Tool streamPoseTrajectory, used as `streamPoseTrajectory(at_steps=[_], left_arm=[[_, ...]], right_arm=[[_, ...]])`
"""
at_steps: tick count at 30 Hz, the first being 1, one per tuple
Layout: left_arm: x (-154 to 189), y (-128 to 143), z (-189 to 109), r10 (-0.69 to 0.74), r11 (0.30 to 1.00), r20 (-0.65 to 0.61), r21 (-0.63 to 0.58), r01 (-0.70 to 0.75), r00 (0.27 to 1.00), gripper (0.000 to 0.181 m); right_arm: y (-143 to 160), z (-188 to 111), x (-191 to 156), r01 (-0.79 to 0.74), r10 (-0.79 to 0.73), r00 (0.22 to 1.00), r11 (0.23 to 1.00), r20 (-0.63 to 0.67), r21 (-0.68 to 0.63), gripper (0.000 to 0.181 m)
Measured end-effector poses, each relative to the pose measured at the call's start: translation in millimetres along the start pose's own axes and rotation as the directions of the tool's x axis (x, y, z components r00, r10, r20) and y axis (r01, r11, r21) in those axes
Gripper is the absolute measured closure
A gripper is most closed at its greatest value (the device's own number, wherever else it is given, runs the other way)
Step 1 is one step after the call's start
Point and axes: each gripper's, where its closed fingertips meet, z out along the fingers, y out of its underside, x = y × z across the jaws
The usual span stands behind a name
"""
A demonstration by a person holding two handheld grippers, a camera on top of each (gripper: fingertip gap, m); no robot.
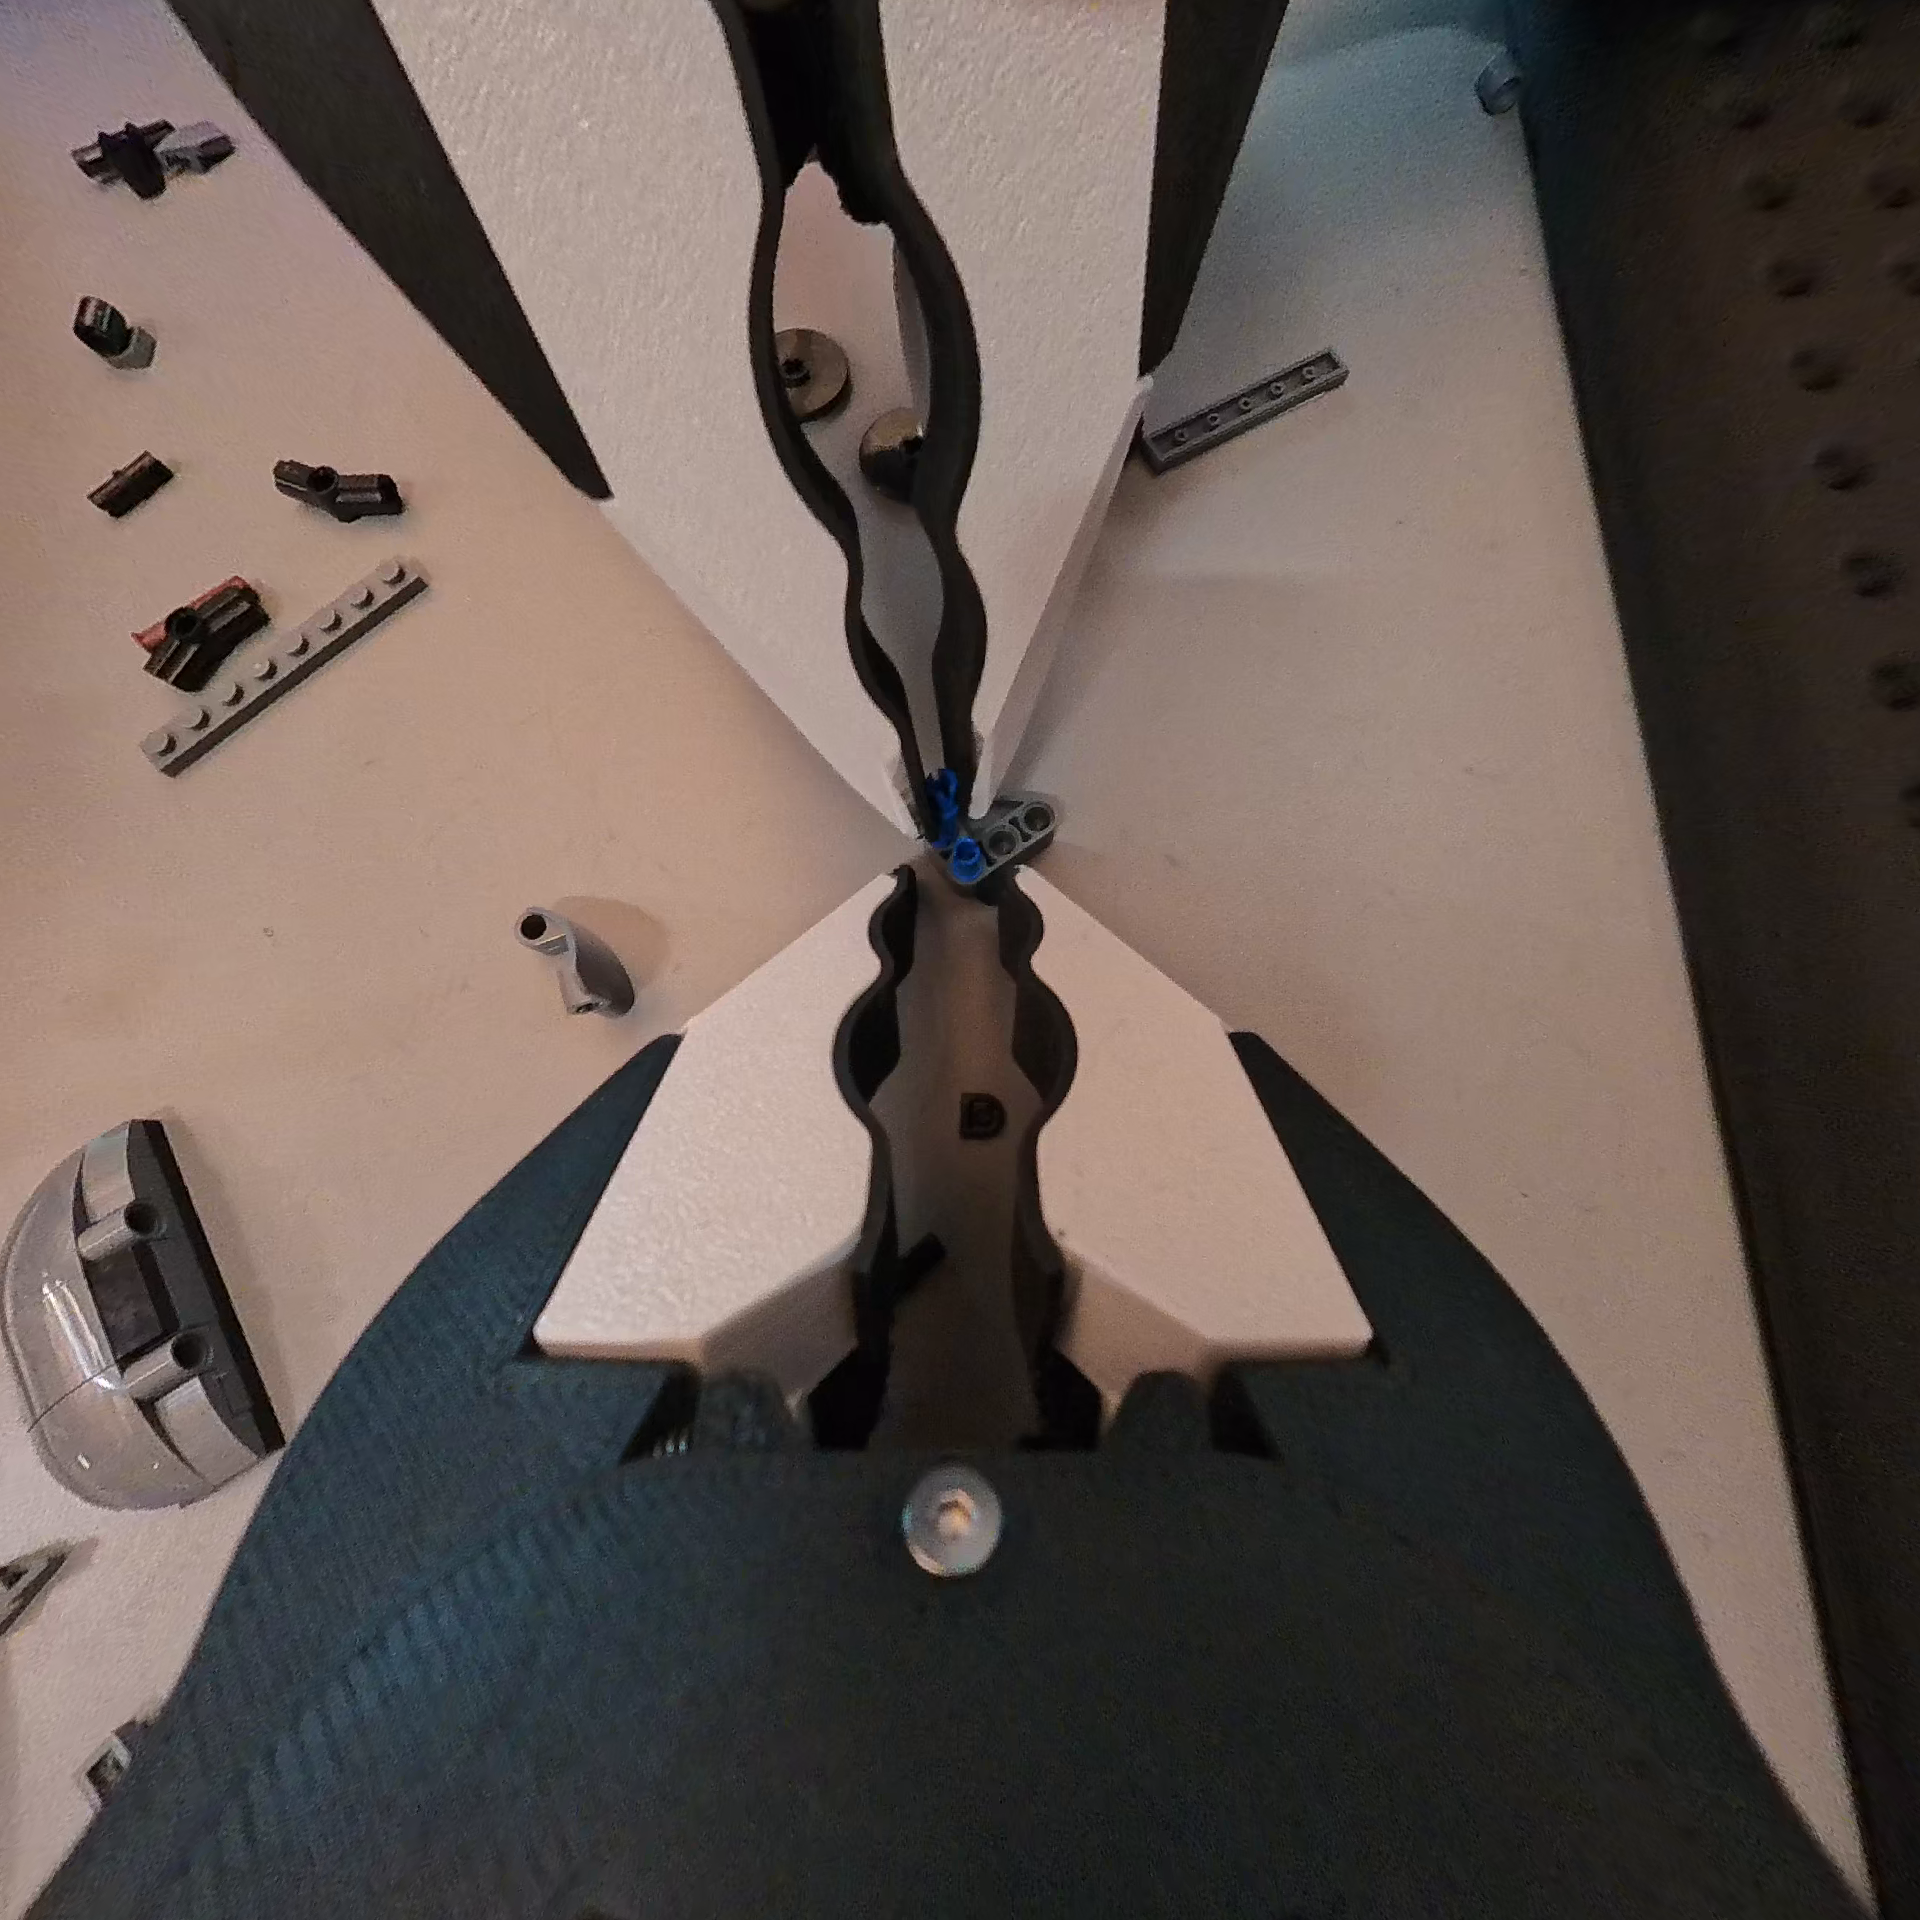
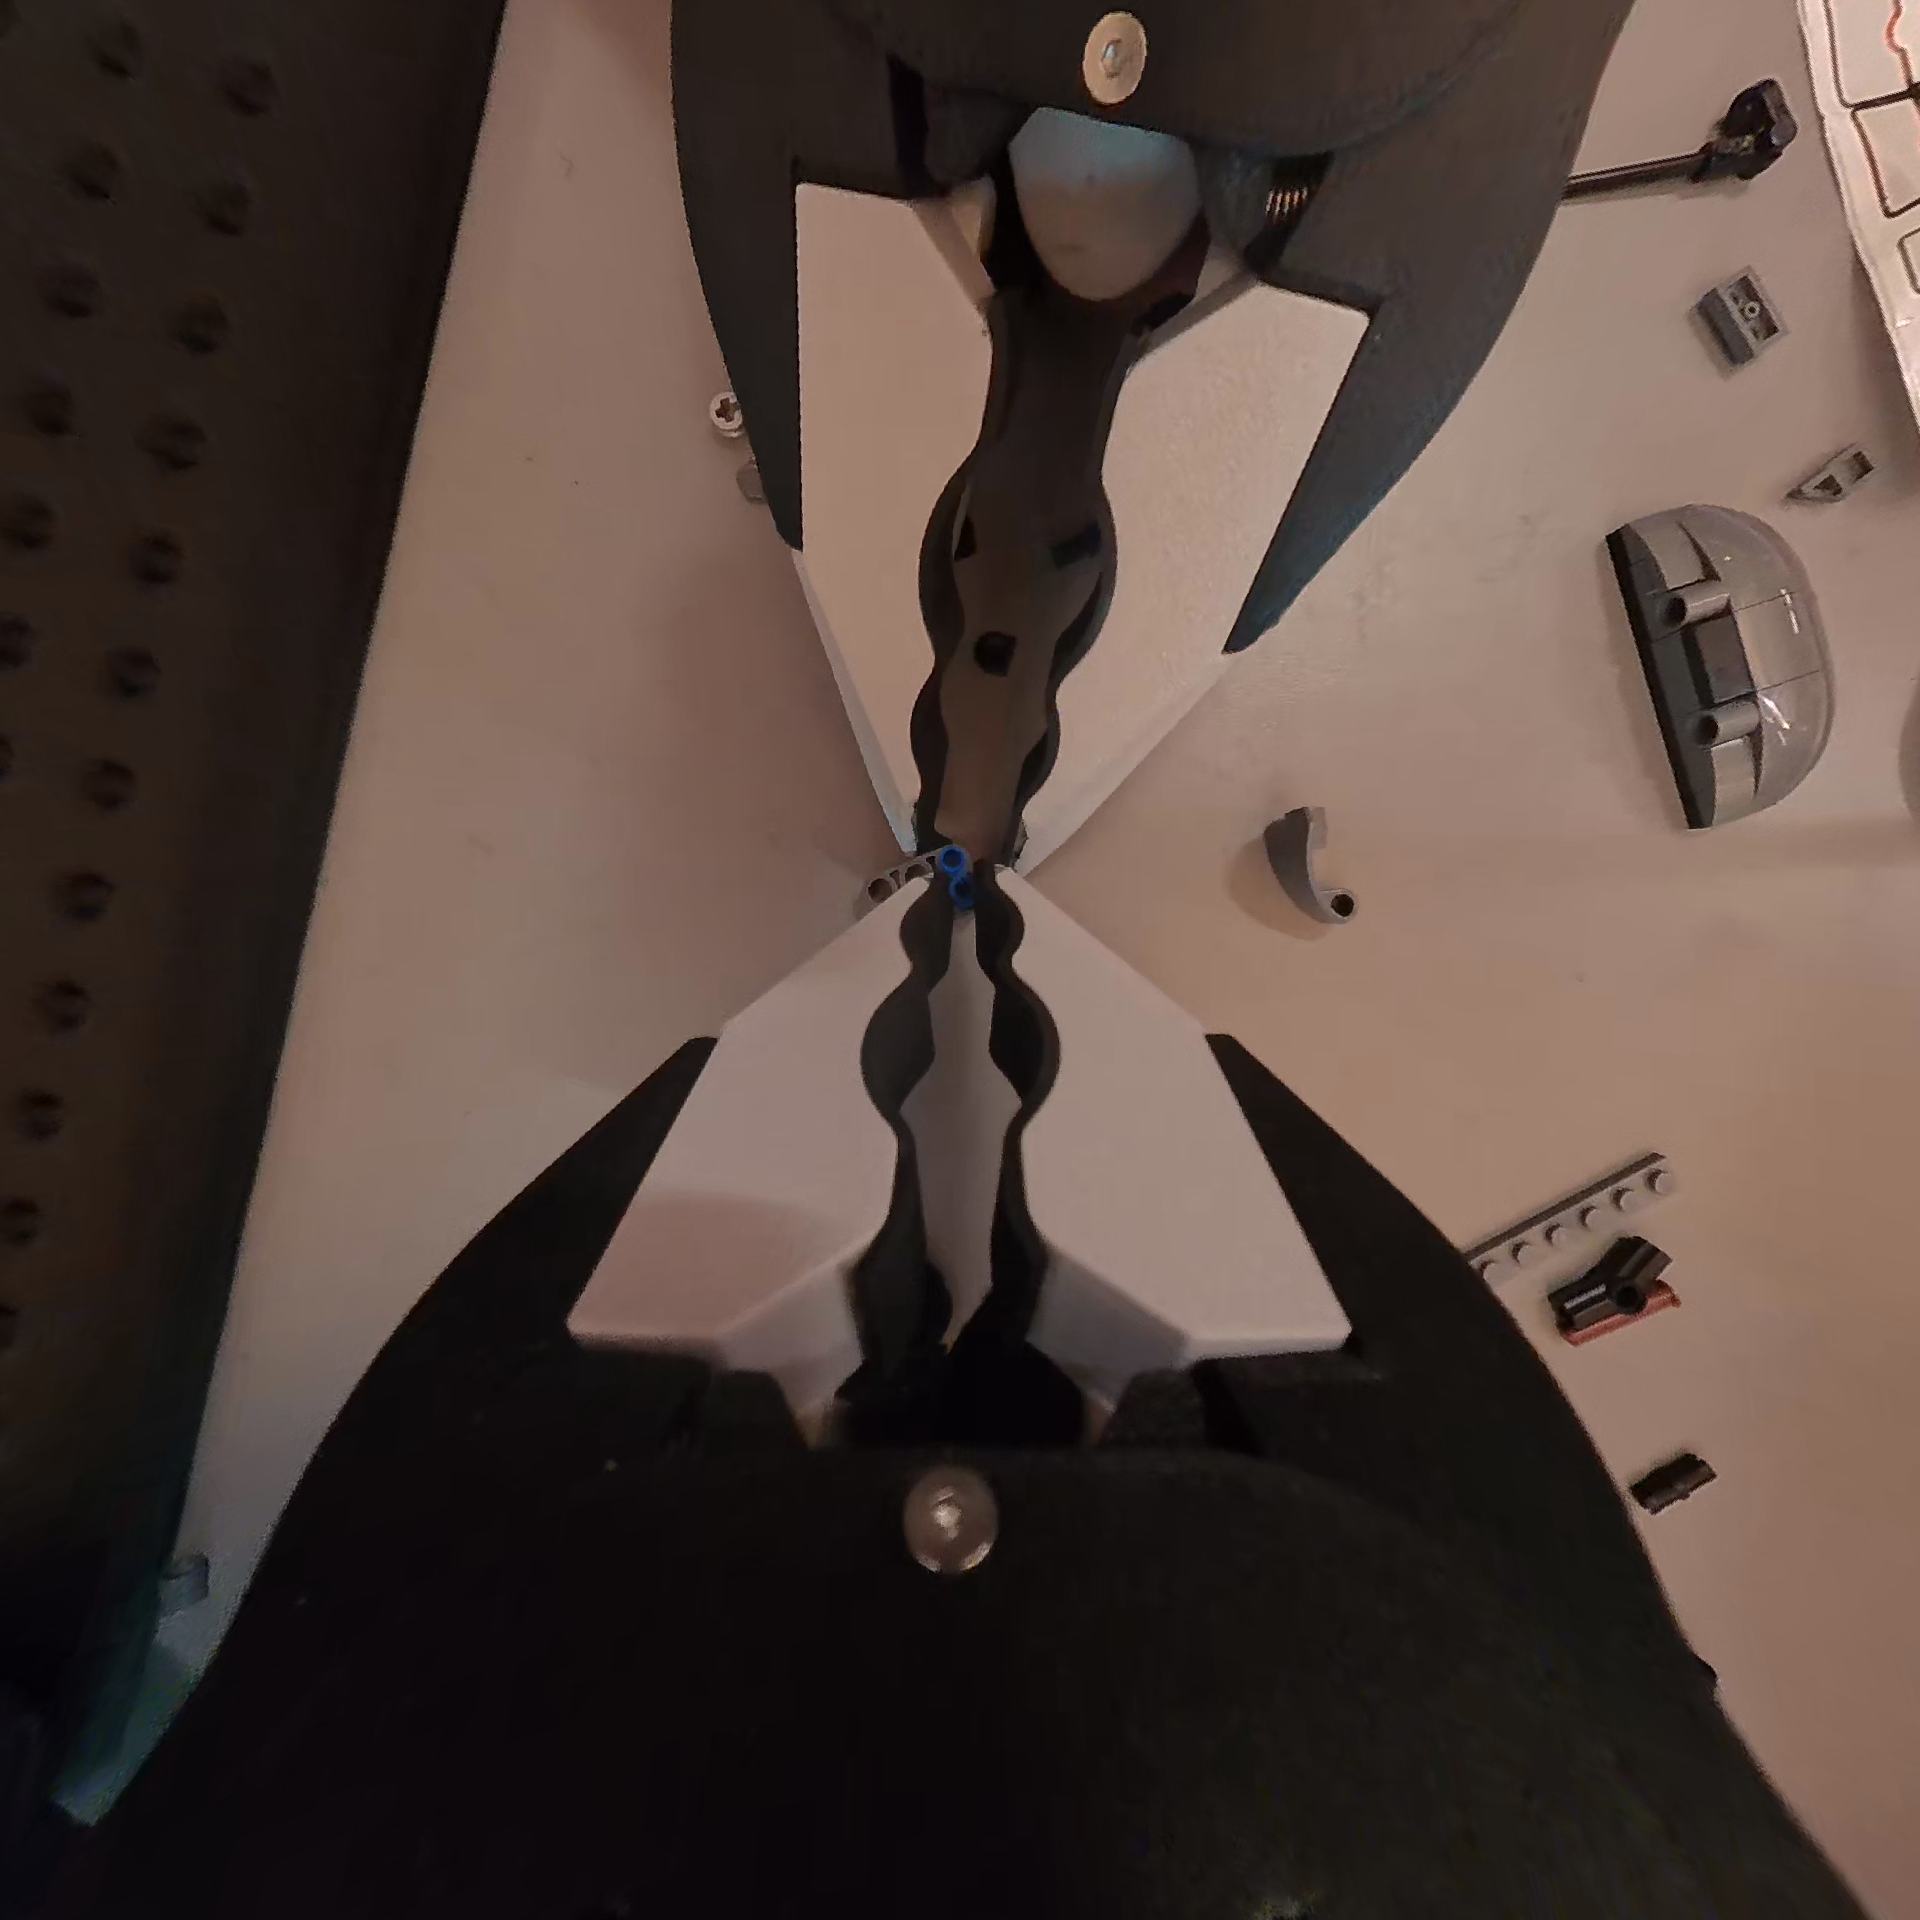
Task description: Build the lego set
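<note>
My left gripper (image 1: 961, 883) is shut on a small grey beam with holes (image 1: 1016, 831), held above the white table (image 1: 1299, 831). A blue pin (image 1: 966, 858) sits in the beam's end hole. My right gripper (image 1: 940, 795) comes in from the far side, tip to tip with the left, and is shut on a second blue pin (image 1: 941, 805) that touches the beam. In the right wrist view, the right gripper (image 2: 964, 914) holds the blue pin (image 2: 961, 891) against the beam (image 2: 899, 881), with the left gripper (image 2: 971, 831) opposite.
A dark studded baseplate (image 1: 1766, 727) runs along one table side. Loose parts lie on the table: a long grey plate (image 1: 286, 665), a curved grey assembly (image 1: 104, 1320), a grey curved piece (image 1: 582, 961), a short grey plate (image 1: 1242, 410), dark round pieces (image 1: 810, 369). A booklet (image 2: 1870, 156) lies at a corner. Less than 4 cm separates the two grippers' tips. Left tips and right tips are each some 15 cm from the long grey plate (image 1: 286, 665). Seen from the right wrist view (image 2: 1534, 1236) as well.
</note>
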Motion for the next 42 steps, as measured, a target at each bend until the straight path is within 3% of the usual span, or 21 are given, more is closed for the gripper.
streamPoseTrajectory(at_steps=[22, 42], left_arm=[[-0.3, 0.0, -0.1, -0.003, 1.000, -0.001, 0.001, 0.003, 1.000, 0.171], [-0.3, -5.1, -0.6, 0.008, 1.000, 0.009, 0.028, -0.008, 1.000, 0.174]], right_arm=[[-1.5, 2.7, -2.5, 0.068, -0.065, 0.995, 0.997, -0.077, 0.045, 0.179], [1.3, -0.3, 1.0, -0.027, 0.029, 1.000, 0.990, -0.009, 0.138, 0.178]])
